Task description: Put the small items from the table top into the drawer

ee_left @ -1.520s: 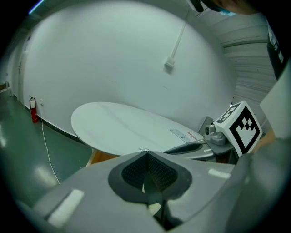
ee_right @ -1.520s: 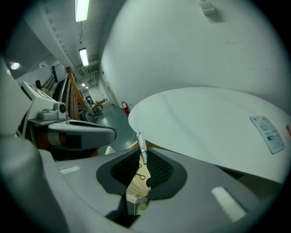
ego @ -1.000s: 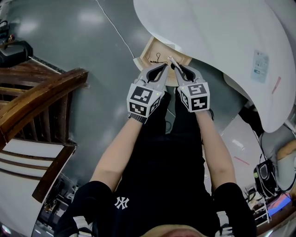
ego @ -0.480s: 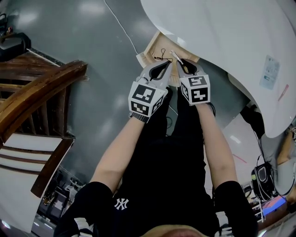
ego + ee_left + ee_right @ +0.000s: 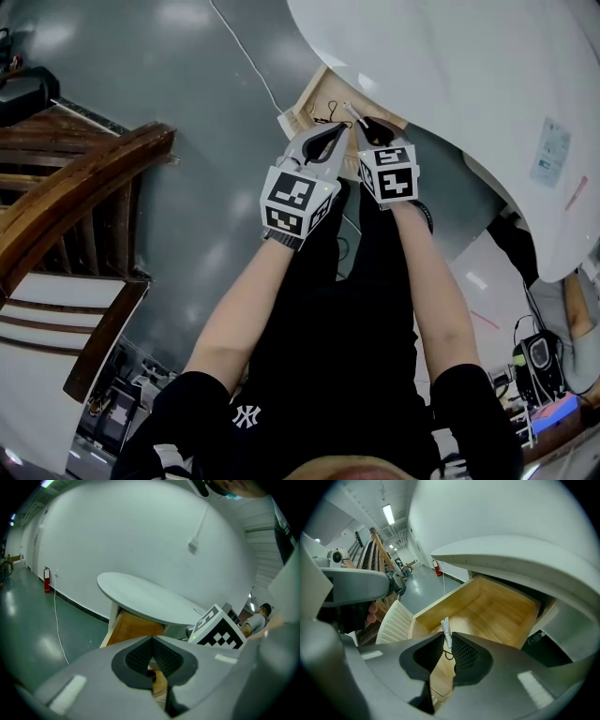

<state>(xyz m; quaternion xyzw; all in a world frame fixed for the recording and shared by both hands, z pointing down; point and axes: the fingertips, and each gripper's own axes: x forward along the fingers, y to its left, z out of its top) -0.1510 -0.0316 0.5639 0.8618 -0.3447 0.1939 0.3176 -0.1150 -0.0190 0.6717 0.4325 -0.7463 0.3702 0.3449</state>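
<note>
The right claw [image 5: 446, 638] is pinching a small white tube [image 5: 446, 629] above the open light-wood drawer [image 5: 454, 595] under the round white desk [image 5: 511, 555]. The tube is jutting past the claw tips, its long axis in line with them, aiming into the drawer. Its print is too small to read. The left claw [image 5: 152, 640] is hovering closed and empty over the drawer's front. The person's black shirt [image 5: 309, 356] is showing a white "NY" logo [image 5: 247, 412].

Drawer [image 5: 506, 606], open: entry from above at its front.
Bottom mostly bare; counter [image 5: 450, 56] roofs its rear; left hand-held gripper [image 5: 335, 133] and right hand-held gripper [image 5: 362, 129] crowd the front, side by side.
</note>
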